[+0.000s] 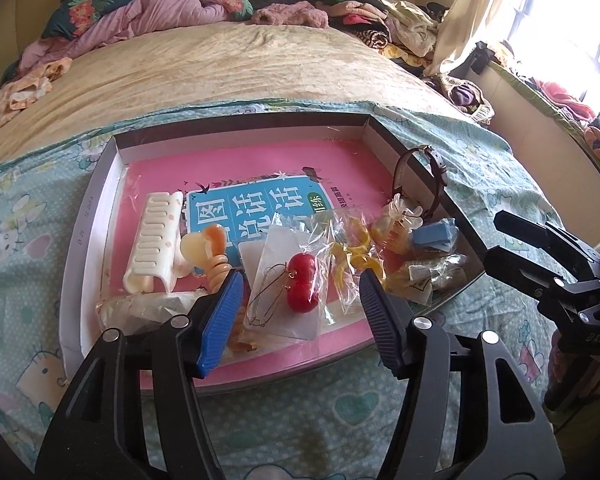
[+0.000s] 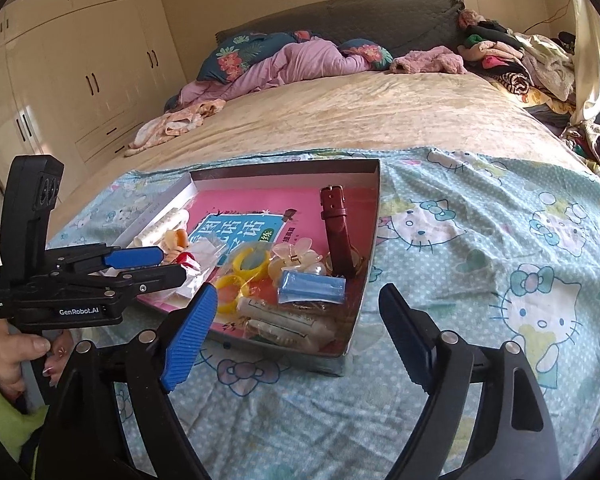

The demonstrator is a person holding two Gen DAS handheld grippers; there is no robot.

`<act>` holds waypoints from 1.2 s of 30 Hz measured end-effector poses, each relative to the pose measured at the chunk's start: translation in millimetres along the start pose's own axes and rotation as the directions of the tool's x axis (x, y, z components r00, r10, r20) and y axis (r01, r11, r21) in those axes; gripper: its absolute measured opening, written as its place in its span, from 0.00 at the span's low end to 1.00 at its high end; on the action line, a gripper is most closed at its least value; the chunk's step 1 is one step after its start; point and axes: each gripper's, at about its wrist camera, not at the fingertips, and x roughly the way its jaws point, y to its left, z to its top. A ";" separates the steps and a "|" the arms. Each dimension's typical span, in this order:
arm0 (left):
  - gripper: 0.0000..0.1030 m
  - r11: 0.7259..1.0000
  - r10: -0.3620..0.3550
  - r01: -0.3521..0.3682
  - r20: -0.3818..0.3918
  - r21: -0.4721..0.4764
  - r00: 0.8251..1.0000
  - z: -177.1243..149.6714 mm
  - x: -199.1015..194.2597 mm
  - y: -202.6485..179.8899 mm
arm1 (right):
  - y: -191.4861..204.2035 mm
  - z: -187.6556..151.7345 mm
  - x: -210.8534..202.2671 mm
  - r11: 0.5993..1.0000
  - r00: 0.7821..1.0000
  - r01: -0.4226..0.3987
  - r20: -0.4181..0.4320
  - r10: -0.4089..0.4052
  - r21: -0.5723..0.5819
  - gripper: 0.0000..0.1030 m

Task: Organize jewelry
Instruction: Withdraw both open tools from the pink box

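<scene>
Left claw (image 1: 300, 300) straddles cherry earrings (image 1: 302, 288)

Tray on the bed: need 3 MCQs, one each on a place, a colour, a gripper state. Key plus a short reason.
1. Where does the watch stand?
A. against the right wall of the tray
B. outside on the sheet
C. on the pillow

2. What colour is the cherry earring?
A. green
B. red
C. black

3. How is the left gripper?
A. shut on the comb clip
B. shut on the watch
C. open, above the earring bag

Key: 1 A, its strap leans on that wall; 2 B, glossy red in the clear bag; 3 C, its blue pads stand apart with nothing between them.
</scene>
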 end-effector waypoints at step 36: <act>0.91 0.989 0.133 -0.123 0.137 -0.083 0.982 -84.3 -132.5 -11.3 | 73.9 -57.3 -97.2 0.995 0.992 0.065 0.109 -0.057 -0.072 0.96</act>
